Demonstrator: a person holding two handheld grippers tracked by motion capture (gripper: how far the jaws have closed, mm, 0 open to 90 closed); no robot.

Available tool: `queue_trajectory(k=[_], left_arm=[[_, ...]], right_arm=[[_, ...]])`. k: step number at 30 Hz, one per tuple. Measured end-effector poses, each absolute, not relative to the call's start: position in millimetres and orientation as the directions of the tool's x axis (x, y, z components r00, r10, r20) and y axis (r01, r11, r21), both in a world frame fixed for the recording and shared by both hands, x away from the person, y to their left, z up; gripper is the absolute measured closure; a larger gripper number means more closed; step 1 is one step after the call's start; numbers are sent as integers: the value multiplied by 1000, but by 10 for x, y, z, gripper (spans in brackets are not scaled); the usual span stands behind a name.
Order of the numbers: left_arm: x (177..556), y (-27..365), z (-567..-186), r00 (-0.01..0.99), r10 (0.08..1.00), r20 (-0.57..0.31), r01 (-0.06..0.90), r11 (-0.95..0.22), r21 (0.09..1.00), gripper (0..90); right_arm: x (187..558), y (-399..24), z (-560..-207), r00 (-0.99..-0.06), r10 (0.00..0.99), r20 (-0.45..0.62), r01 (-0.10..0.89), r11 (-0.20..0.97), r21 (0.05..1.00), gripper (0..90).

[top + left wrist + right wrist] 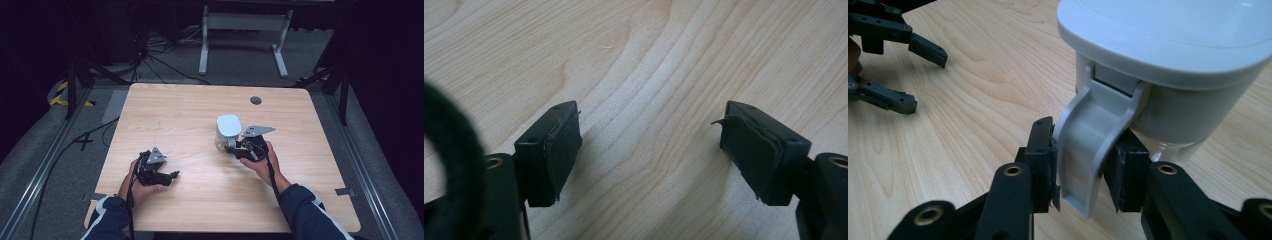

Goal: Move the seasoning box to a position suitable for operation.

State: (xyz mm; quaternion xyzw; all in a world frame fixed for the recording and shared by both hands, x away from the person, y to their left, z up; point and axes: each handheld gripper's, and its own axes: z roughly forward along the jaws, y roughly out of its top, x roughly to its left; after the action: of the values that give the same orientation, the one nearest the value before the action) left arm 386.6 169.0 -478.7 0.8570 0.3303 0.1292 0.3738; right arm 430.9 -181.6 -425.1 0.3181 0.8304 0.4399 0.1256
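A white lidded jug [227, 131] with a grey handle [1093, 145] stands upright near the middle of the wooden table [190, 110]. My right gripper [239, 149] sits just to its near right, and in the right gripper view [1082, 172] its two black jaws are shut on that handle, one pad on each side. My left gripper [172, 176] rests low over the table at the front left, held in a hand. The left gripper view [649, 150] has its jaws wide apart with only bare wood between them. The same open left gripper [893, 65] appears far off in the right gripper view.
A round dark grommet hole [255, 100] lies near the table's far edge. Beyond the table stands a white desk frame [245, 35] on grey carpet, with cables [150, 60] on the floor. Metal rails [45, 165] run along both sides.
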Motion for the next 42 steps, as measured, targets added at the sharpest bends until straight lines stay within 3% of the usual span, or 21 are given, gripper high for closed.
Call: queue_trajectory(k=[20,30,37,42], left_arm=[[3867,1686,-4790,749,662,-27,468,-499,729,246],[3865,1685,-4790,749,662,-26,468,-500,729,245],[3866,1688,-4790,750,661,-25,466,-502,728,245],[3867,1688,-4790,750,661,-27,467,-500,729,244]], right_arm=[[4065,-2062,-4268,-798,587,136,411,364,836,709],[3739,-2294,-4273,-829,544,128,405,426,809,699],[3646,-2423,-4240,-843,530,91,387,481,787,546],[3593,-2538,-4211,-852,520,56,360,505,785,535]])
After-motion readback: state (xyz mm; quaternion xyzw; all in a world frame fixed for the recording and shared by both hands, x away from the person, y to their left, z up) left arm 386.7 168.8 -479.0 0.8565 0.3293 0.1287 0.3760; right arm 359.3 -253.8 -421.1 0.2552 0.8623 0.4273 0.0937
